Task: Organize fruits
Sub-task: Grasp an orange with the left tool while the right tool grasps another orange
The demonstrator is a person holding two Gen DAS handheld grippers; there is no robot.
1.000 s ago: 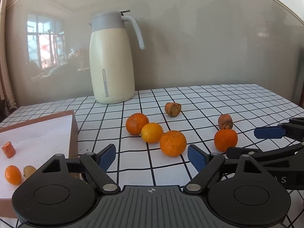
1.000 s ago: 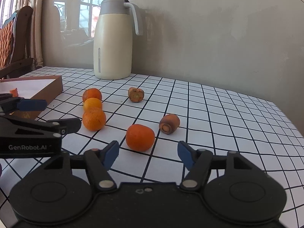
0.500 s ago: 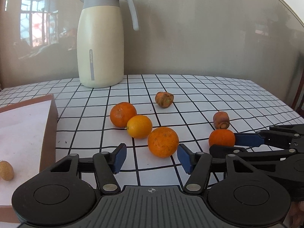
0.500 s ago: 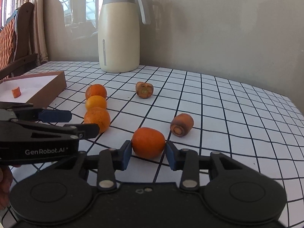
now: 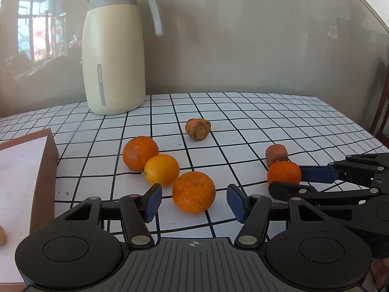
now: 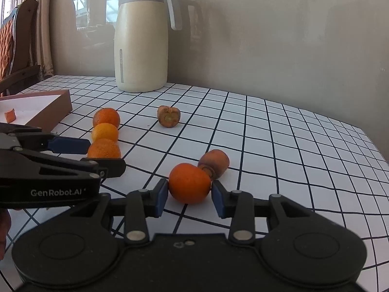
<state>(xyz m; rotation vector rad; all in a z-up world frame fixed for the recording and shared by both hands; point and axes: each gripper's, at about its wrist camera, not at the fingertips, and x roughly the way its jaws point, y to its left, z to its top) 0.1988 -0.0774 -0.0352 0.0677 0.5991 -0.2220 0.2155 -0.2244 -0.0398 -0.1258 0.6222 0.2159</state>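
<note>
Three oranges lie in a row on the checked tablecloth; the nearest orange (image 5: 193, 192) sits between the fingers of my left gripper (image 5: 193, 202), which is open around it with gaps on both sides. My right gripper (image 6: 189, 193) is shut on a fourth orange (image 6: 189, 183), its blue pads touching both sides; that orange also shows in the left wrist view (image 5: 284, 173). A brown carrot stub (image 6: 215, 162) lies right behind it, touching or nearly so. Another carrot stub (image 6: 168, 116) lies farther back.
A cream thermos jug (image 5: 114, 56) stands at the back by the wall. A brown box with a white inside (image 6: 41, 107) sits at the left, holding a carrot piece (image 6: 10, 115). A wooden chair (image 6: 14, 48) stands beyond the table's left edge.
My right gripper moved forward and closed from wide open onto the single orange. My left gripper advanced toward the nearest orange of the row, which now sits between its open fingers.
</note>
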